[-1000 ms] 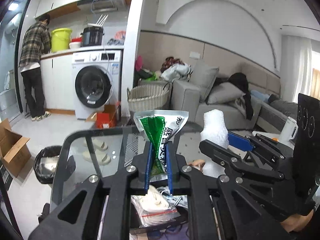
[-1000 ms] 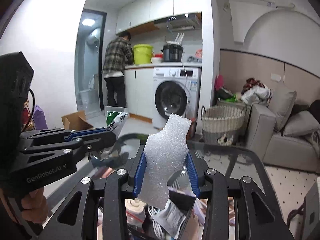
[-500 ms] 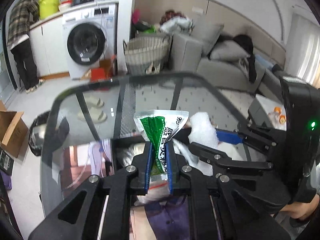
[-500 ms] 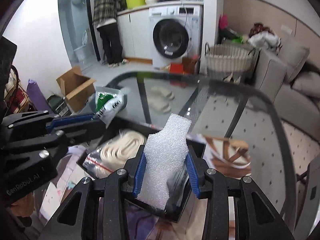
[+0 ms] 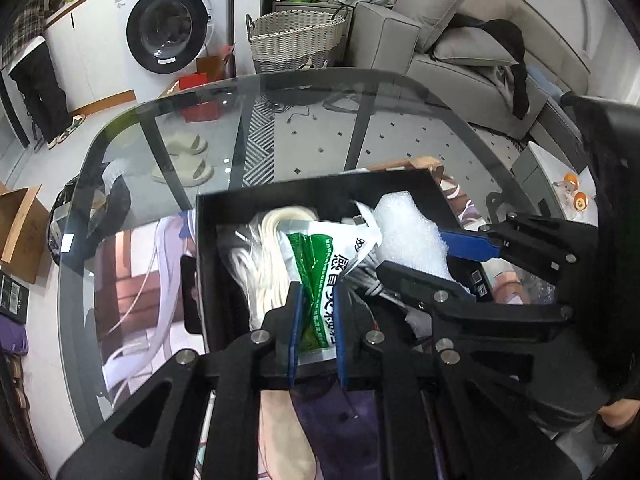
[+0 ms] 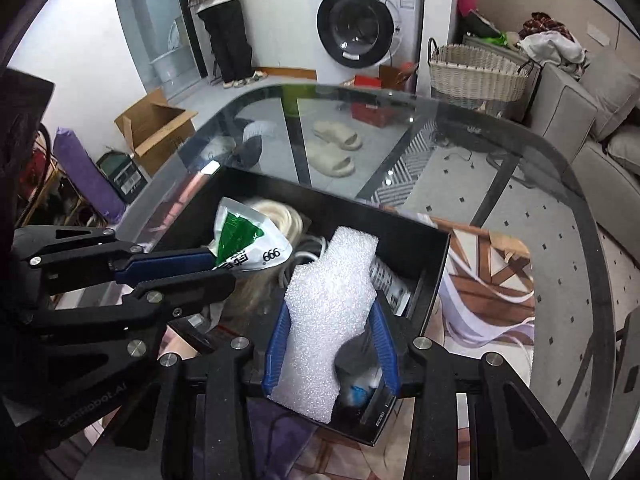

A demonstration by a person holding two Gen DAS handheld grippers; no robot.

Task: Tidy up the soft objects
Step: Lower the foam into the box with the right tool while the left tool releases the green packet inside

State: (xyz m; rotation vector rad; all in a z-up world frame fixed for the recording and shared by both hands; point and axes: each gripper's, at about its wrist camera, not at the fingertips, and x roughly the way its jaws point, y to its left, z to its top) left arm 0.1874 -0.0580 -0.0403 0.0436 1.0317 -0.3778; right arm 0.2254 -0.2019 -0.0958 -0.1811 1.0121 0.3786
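Observation:
A black box (image 5: 280,196) (image 6: 434,256) stands on the glass table, holding a bagged coil of white cord (image 5: 260,264) and other packets. My left gripper (image 5: 314,296) is shut on a green-and-white pouch (image 5: 320,264) (image 6: 244,240) and holds it over the box's left half. My right gripper (image 6: 330,320) is shut on a piece of white foam (image 6: 328,304) (image 5: 412,236), held tilted over the box's right half. Each gripper shows in the other's view: the right one (image 5: 432,256) beside the pouch, the left one (image 6: 216,264) at the left.
The glass table (image 5: 360,96) (image 6: 520,184) carries a printed mat (image 6: 492,280) under the box. Slippers (image 6: 336,148) show through the glass. A wicker basket (image 5: 296,40), washing machine (image 6: 360,24), sofa and cardboard box (image 6: 156,128) stand beyond. A person (image 6: 220,20) stands at the counter.
Both grippers have tipped downward and sunk toward the black box, each keeping its grip. The view has swung from the room down onto the table and box.

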